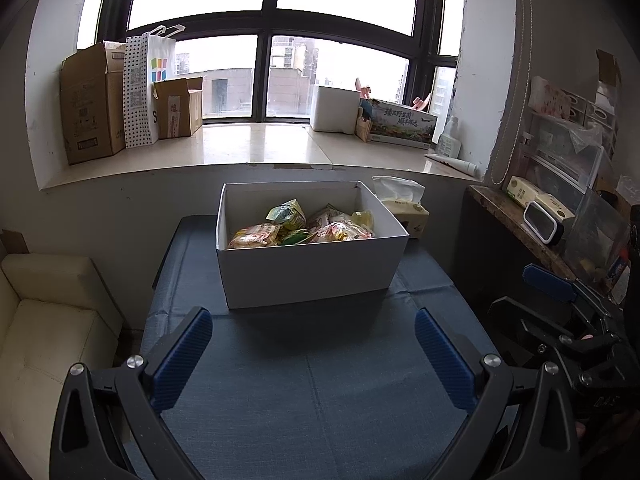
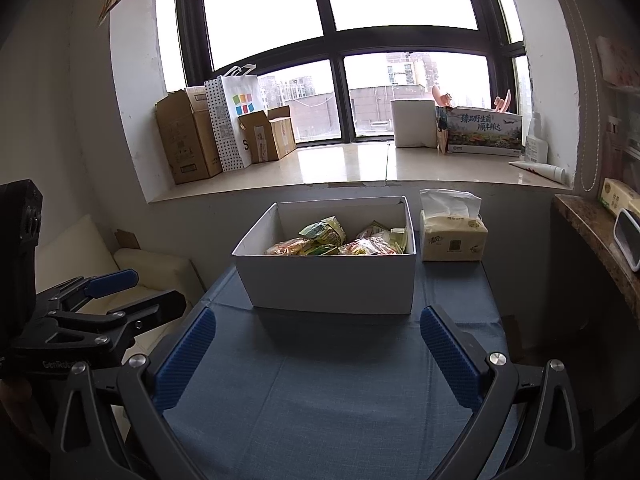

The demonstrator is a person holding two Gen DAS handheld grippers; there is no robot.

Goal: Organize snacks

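Observation:
A white open box [image 1: 308,276] stands on the blue-clothed table [image 1: 312,392], holding several snack packets [image 1: 300,228] in yellow, green and orange wrappers. The box [image 2: 332,286] and its snack packets [image 2: 332,242] also show in the right wrist view. My left gripper [image 1: 314,354] is open and empty, held low over the cloth in front of the box. My right gripper [image 2: 318,354] is open and empty, also in front of the box, to the right of the left one. Each gripper shows at the edge of the other's view.
A tissue box [image 2: 452,236] sits right of the white box at the table's back. A cream sofa [image 1: 44,320] stands left of the table. A brown shelf [image 1: 520,224] with small items is at the right. Cardboard boxes [image 1: 96,100] line the windowsill.

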